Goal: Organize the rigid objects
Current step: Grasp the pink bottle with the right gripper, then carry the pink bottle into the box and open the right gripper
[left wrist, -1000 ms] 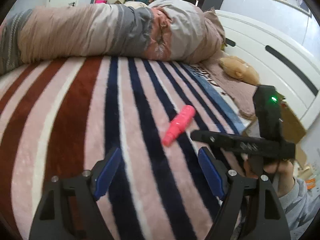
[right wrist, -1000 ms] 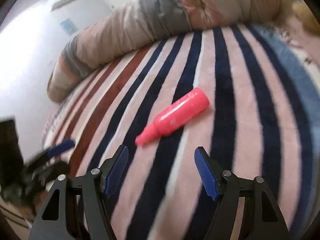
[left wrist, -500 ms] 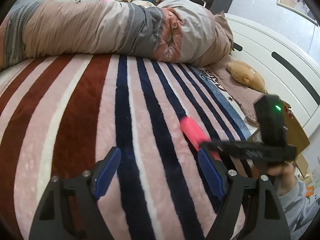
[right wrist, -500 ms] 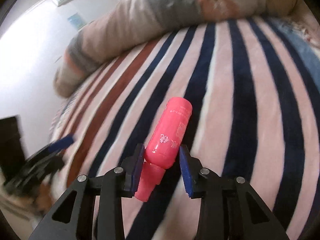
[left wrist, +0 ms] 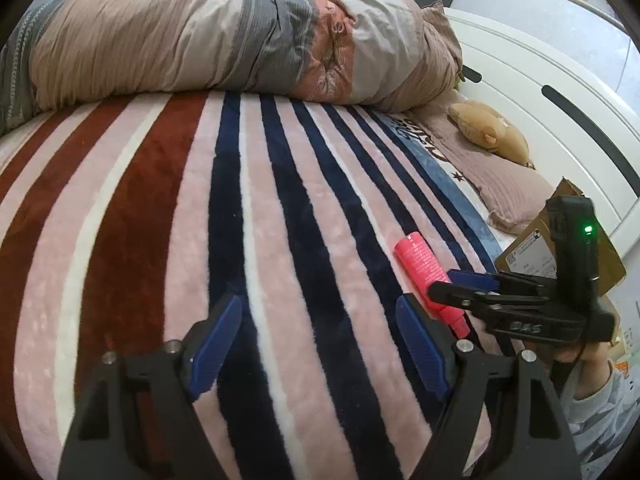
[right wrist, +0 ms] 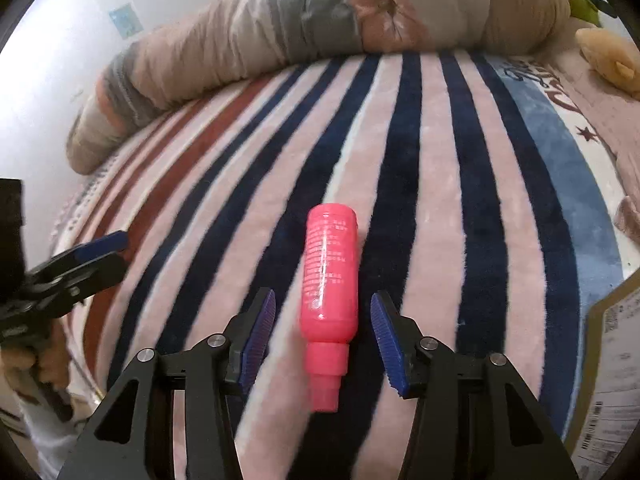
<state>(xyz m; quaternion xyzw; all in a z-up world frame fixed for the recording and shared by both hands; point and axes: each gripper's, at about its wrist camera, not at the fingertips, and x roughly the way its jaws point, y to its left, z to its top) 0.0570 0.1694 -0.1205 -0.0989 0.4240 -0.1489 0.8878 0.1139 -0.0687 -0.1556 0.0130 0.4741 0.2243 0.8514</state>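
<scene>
A pink plastic bottle (right wrist: 330, 280) lies on the striped blanket (right wrist: 440, 160), cap end toward me. My right gripper (right wrist: 322, 336) is open, its blue pads on either side of the bottle's lower body with a gap on each side. In the left wrist view the bottle (left wrist: 424, 268) lies at the right, partly behind the right gripper (left wrist: 464, 284). My left gripper (left wrist: 316, 344) is open and empty above the blanket, to the left of the bottle.
A rolled duvet (left wrist: 224, 36) lies across the far side of the bed. A tan plush toy (left wrist: 488, 132) rests on a pillow by the white headboard (left wrist: 560, 80). A cardboard box (right wrist: 608, 360) stands at the bed's right edge.
The right gripper had closed on the bottle and turned it; now its jaws stand open around the bottle, which lies on the blanket pointing toward me. The left gripper stayed open.
</scene>
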